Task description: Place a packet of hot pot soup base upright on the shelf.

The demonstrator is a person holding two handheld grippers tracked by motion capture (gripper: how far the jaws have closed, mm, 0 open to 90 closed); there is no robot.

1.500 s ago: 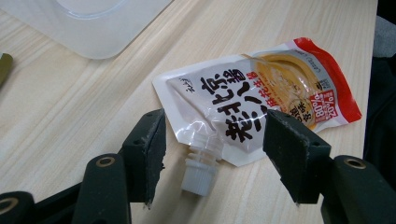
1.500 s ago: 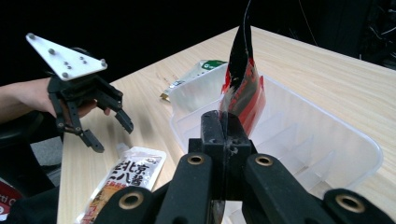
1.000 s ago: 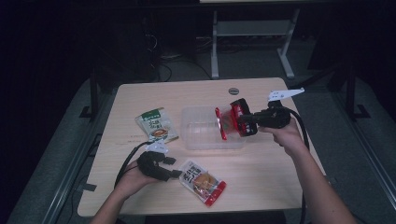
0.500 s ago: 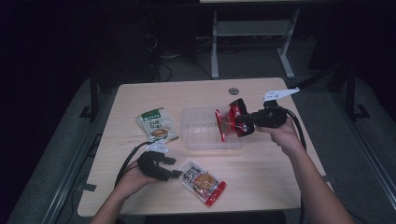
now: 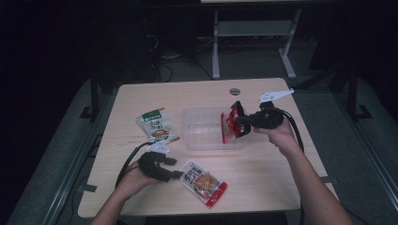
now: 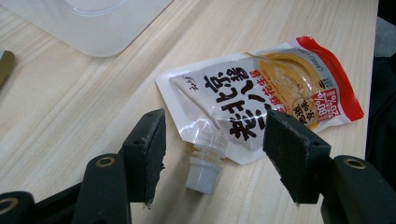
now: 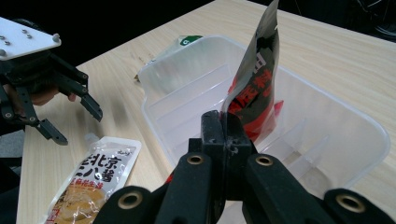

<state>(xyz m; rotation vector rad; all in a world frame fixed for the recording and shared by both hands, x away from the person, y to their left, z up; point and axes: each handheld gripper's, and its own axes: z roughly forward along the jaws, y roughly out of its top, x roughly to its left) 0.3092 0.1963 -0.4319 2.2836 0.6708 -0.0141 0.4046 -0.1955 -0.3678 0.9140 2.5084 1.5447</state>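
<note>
Right gripper view: your right gripper (image 7: 227, 135) is clamped tight on the red pouch (image 7: 254, 88), held upright over the clear tub's (image 7: 369, 135) near end, open room below. Your left gripper (image 6: 212, 149) stands wide and empty, straddling the cap of the white pouch (image 6: 261, 98), whose long axis runs away from the jaws. That's the nearer hand; table edge (image 5: 187, 212) close.
</note>
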